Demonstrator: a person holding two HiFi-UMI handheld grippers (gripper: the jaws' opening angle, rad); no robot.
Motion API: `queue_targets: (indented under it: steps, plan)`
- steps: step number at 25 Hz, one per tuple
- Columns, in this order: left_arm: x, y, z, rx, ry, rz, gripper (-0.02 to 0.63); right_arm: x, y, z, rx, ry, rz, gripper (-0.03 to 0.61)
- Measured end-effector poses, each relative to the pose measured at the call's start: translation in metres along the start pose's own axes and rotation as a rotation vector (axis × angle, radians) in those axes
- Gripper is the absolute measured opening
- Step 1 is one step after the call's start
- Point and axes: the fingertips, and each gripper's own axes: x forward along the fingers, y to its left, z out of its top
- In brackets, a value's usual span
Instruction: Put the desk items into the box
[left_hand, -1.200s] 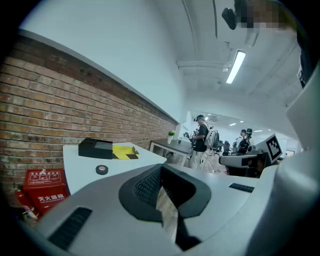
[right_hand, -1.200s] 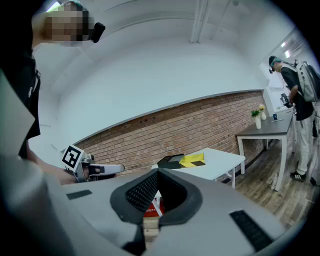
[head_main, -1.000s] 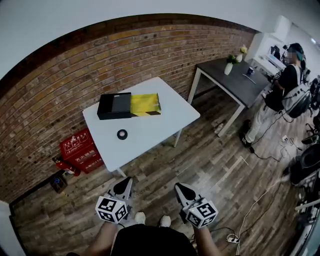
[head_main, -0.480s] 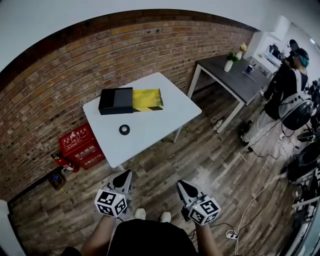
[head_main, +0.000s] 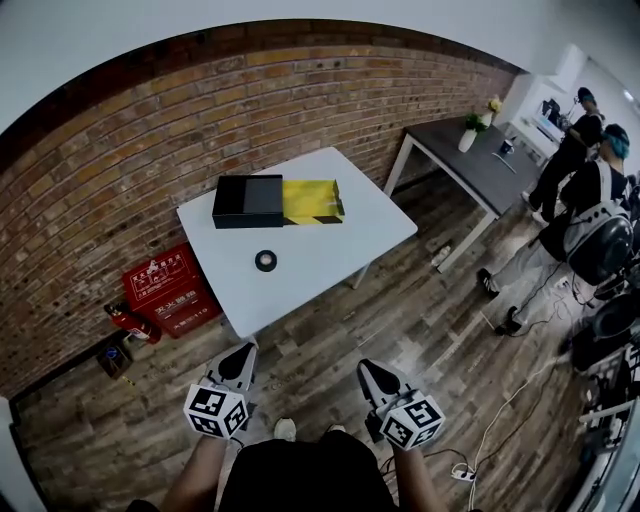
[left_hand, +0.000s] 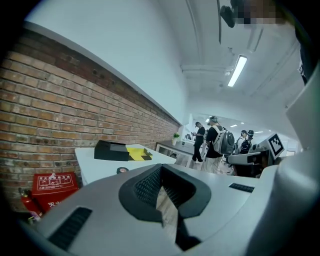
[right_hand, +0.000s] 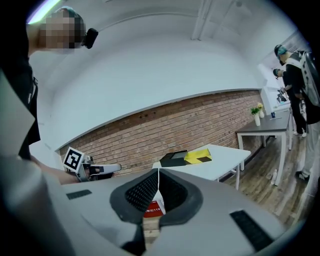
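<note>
Left tool (head_main: 240, 358) closed, white-lettered red crate (head_main: 170, 297)

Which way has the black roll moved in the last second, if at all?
No: the black roll keeps its spot relative to the black box; only the camera shifted.
</note>
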Motion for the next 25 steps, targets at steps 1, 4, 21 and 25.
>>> queue_targets:
  steps: [1, 4, 21, 25]
  plan:
    - [-0.004, 0.005, -0.002, -0.006, 0.001, 0.004, 0.014, 0.003, 0.004, -0.001, -0.001, 0.004, 0.001, 0.021]
    - [-0.015, 0.021, -0.005, -0.016, 0.002, 0.015, 0.014, 0.011, 0.012, -0.005, -0.006, 0.016, -0.001, 0.021]
    - [0.018, 0.041, -0.001, -0.022, 0.002, 0.019, 0.014, 0.032, -0.017, 0.000, 0.015, 0.020, -0.044, 0.021]
    - [0.044, 0.036, -0.001, -0.016, 0.030, 0.017, 0.014, 0.046, -0.040, 0.009, 0.026, 0.013, -0.034, 0.021]
